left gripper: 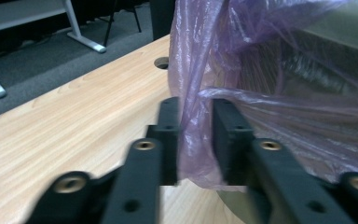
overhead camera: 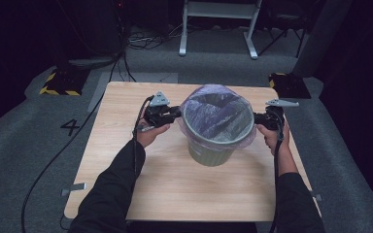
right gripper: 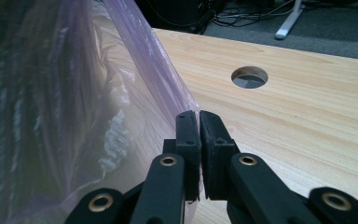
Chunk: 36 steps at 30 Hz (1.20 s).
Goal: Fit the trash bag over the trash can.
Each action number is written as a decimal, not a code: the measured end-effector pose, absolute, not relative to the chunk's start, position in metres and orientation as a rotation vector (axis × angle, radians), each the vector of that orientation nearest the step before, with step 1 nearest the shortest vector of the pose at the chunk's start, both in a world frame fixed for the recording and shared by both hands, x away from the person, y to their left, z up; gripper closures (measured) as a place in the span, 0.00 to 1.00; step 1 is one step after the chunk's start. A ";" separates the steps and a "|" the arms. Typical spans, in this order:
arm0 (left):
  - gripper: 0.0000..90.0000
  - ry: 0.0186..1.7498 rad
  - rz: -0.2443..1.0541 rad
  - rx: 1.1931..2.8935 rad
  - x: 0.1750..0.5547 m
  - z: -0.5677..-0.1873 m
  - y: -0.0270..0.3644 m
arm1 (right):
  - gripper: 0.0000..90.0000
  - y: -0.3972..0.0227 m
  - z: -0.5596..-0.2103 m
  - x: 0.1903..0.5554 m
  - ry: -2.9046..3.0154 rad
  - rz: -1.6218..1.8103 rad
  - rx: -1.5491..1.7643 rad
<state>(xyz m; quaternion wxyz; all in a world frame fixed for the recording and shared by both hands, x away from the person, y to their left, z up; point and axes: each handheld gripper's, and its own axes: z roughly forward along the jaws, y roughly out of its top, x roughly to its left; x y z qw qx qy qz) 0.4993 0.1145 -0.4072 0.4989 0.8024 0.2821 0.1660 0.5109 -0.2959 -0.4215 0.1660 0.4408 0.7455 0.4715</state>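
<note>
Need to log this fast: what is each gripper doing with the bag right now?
Left gripper: fingers either side of the purple bag film, a gap left; open.
Right gripper: closed, pinching the bag's edge.

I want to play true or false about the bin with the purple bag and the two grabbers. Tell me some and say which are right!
1. The bin stands on a wooden table. True.
2. The purple bag lies flat on the floor. False: it lines the bin, folded over its rim.
3. The right gripper is pinched shut on the bag's edge. True.
4. The left gripper holds a cup. False: bag plastic sits between its jaws.
5. The bin has tipped over. False: it stands upright.
</note>
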 end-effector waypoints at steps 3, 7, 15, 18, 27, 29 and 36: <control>0.98 0.681 0.395 1.979 0.504 -0.410 0.105 | 0.98 -0.296 -0.423 0.512 2.128 1.327 1.275; 1.00 0.690 0.371 2.019 0.509 -0.414 0.096 | 0.98 -0.296 -0.430 0.514 2.154 1.302 1.314; 0.99 0.717 0.359 2.067 0.515 -0.416 0.086 | 0.99 -0.291 -0.437 0.518 2.185 1.266 1.362; 0.99 0.722 0.328 2.083 0.517 -0.420 0.083 | 1.00 -0.288 -0.440 0.520 2.192 1.260 1.378; 0.98 0.739 0.284 2.118 0.515 -0.436 0.086 | 1.00 -0.290 -0.451 0.516 2.208 1.266 1.396; 0.97 0.741 0.287 2.110 0.511 -0.439 0.090 | 0.99 -0.294 -0.454 0.512 2.198 1.283 1.401; 0.84 0.726 0.345 2.125 0.494 -0.443 0.104 | 0.86 -0.312 -0.458 0.496 2.145 1.305 1.373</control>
